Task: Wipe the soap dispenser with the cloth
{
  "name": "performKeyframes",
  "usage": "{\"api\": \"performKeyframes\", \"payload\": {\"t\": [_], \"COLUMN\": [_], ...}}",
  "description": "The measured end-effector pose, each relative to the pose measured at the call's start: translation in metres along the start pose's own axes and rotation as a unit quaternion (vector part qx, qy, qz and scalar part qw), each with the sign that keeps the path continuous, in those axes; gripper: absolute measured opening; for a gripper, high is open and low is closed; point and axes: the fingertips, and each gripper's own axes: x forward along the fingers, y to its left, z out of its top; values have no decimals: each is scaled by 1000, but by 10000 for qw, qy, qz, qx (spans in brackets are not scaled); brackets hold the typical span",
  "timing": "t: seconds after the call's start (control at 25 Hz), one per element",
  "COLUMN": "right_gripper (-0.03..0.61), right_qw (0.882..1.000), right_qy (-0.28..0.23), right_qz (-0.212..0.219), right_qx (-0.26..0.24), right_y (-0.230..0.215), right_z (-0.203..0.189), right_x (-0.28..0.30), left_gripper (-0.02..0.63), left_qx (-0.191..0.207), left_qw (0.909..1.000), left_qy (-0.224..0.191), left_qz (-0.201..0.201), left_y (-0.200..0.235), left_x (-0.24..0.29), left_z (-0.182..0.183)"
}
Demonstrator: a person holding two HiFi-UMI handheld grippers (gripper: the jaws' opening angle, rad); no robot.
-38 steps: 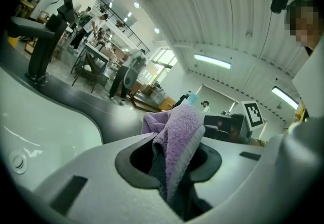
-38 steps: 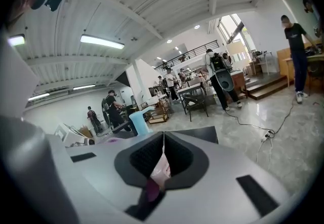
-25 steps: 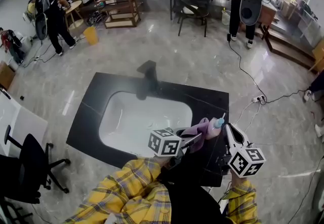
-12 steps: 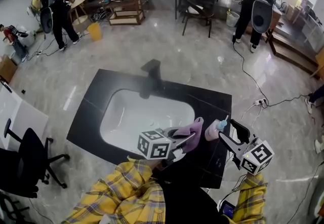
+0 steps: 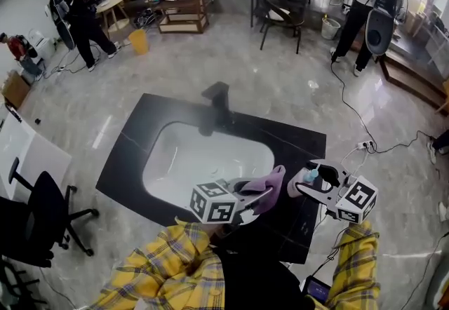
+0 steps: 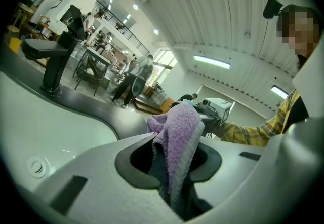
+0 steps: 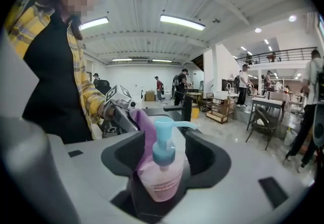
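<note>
A pink soap dispenser [image 5: 307,177] with a blue pump stands at the right end of the black counter [image 5: 133,154]. My right gripper [image 5: 309,184] has just opened its jaws wider and they now sit round the bottle's body [image 7: 161,175], pressing on both sides. The left gripper [image 5: 261,194] is shut on a purple cloth [image 5: 271,186], whose bunched end [image 6: 178,129] sticks out past the jaws. In the right gripper view the cloth [image 7: 144,125] hangs just left of the bottle and looks to touch it.
A white sink basin [image 5: 210,154] is set in the counter, with a black faucet [image 5: 219,102] at its far edge. A black office chair [image 5: 35,221] stands to the left. A cable and power strip [image 5: 360,139] lie on the floor to the right. People and tables are far off.
The right gripper has rolled from standing upright beside the bottle to lying level with its jaws round it. The left gripper with the cloth has shifted slightly left.
</note>
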Motion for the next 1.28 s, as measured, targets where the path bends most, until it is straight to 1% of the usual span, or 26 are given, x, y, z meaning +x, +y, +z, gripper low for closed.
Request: {"api": "performKeyframes", "payload": {"t": [0.2,0.24,0.28,0.32,0.36,0.52,0.68,0.96,1.12,1.28], "right_gripper": [215,199,162,131,124,123,121,121,121,121], "right_qw": [9993,9990,9988,9987,9988,9996,9997,9941,9863,9738], "right_qy": [132,171,201,207,186,-7,-49,-127,-221,-291], "right_qz": [334,394,426,438,430,265,-42,-858,-1320,-1842], "right_qx": [-89,-125,-158,-171,-157,91,239,645,964,1302], "right_y": [-4,-3,-2,-1,0,-1,-4,-8,-10,-14], "right_z": [-1,-1,-1,0,2,4,2,1,0,0], "right_x": [2,2,3,3,3,4,5,3,1,0], "left_gripper": [87,87,87,87,87,87,87,87,87,87], "left_qx": [16,19,23,25,27,21,29,103,109,129], "left_qw": [10000,10000,10000,10000,10000,10000,10000,9999,9999,9999], "left_qy": [8,7,6,2,-3,5,50,57,31,45], "left_qz": [62,63,63,66,68,38,-11,-57,-66,-88], "left_y": [2,2,1,0,-1,-2,-1,-2,-4,-7], "left_x": [-4,-5,-6,-6,-7,-5,0,6,7,10], "left_z": [0,1,2,3,3,5,3,8,10,10]}}
